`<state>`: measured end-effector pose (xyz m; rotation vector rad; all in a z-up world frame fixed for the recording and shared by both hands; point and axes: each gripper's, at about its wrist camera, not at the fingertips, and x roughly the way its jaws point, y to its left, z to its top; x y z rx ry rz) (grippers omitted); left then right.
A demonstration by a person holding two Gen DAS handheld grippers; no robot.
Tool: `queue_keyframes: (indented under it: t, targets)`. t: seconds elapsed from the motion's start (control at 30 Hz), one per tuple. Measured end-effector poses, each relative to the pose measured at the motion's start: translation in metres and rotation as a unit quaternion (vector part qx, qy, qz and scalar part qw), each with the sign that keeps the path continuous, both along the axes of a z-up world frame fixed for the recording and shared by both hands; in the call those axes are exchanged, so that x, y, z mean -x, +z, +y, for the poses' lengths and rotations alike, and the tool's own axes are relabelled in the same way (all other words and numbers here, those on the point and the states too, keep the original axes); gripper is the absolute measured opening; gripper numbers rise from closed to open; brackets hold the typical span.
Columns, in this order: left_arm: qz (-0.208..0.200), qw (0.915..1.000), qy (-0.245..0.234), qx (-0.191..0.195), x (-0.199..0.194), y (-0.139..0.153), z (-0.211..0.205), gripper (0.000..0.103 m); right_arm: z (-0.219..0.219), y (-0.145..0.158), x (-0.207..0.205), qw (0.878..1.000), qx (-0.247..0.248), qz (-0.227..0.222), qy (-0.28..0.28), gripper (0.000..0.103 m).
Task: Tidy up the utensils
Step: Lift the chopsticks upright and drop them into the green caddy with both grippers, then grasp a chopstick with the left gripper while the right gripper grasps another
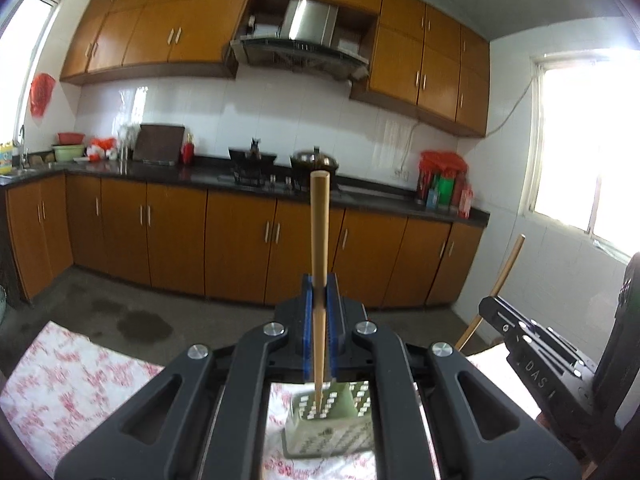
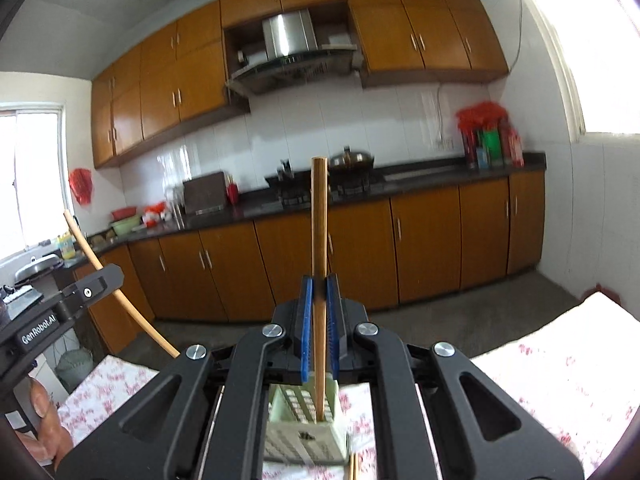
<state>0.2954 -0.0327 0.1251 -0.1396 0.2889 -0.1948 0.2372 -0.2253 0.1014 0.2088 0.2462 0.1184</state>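
Gripping a chopstick (image 1: 320,240) in left tongs (image 1: 319,292) | right tongs (image 2: 319,292) clamp another chopstick (image 2: 319,232) | labels "GenRobot.AI", "DAS"

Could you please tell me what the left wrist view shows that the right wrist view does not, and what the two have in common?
Only the left wrist view shows the large bright window on the right wall and the dark stain on the floor.

Only the right wrist view shows a person's hand at the lower left and loose chopsticks lying beside the holder.

Both show a claw shut on an upright wooden chopstick (left claw, right claw), its tip over the green perforated utensil holder on the floral tablecloth, with the orange cabinets behind.
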Motion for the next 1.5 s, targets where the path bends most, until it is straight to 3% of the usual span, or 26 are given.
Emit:
queue_keyframes:
  t: [0.2,0.27,0.3,0.33,0.63,0.77,0.9,1.0,1.07,1.23,1.5]
  targets:
    - [0.032,0.9995,-0.003,0.002,-0.012,-0.022,0.005,0.011,0.000,-0.010,0.000,1.000,0.001,0.019,0.007,0.009]
    - [0.033,0.9994,0.001,0.002,-0.011,-0.023,0.006,0.018,-0.002,-0.009,0.000,1.000,0.000,0.025,0.009,0.019]
    - [0.032,0.9995,0.002,0.002,-0.009,-0.022,0.007,0.023,-0.003,-0.009,0.001,1.000,-0.002,0.026,0.009,0.034]
    - [0.031,0.9995,0.003,0.001,-0.007,-0.021,0.008,0.026,-0.004,-0.007,0.005,1.000,-0.003,0.023,0.007,0.041]
    - [0.010,0.9996,0.023,0.011,0.040,0.000,0.034,0.042,-0.029,0.012,0.050,1.000,0.007,0.011,-0.014,0.045]
    - [0.028,0.9984,0.048,0.008,0.071,-0.006,0.056,0.048,-0.041,-0.008,0.064,0.997,0.036,0.061,-0.025,0.047]
    - [0.085,0.9929,0.081,-0.020,0.097,-0.053,0.079,0.050,-0.045,-0.076,0.062,0.983,0.049,0.177,-0.009,0.046]
    - [0.133,0.9861,0.088,-0.046,0.106,-0.097,0.087,0.050,-0.040,-0.138,0.062,0.963,0.041,0.265,0.017,0.025]
    - [0.178,0.9789,0.086,-0.053,0.110,-0.131,0.093,0.050,-0.034,-0.167,0.065,0.953,0.033,0.300,0.030,0.019]
    - [0.241,0.9667,0.072,-0.047,0.123,-0.184,0.098,0.049,-0.022,-0.191,0.077,0.949,0.019,0.313,0.038,0.017]
    - [0.264,0.9622,0.046,-0.051,0.129,-0.204,0.076,0.043,-0.016,-0.195,0.072,0.949,0.062,0.309,0.028,0.016]
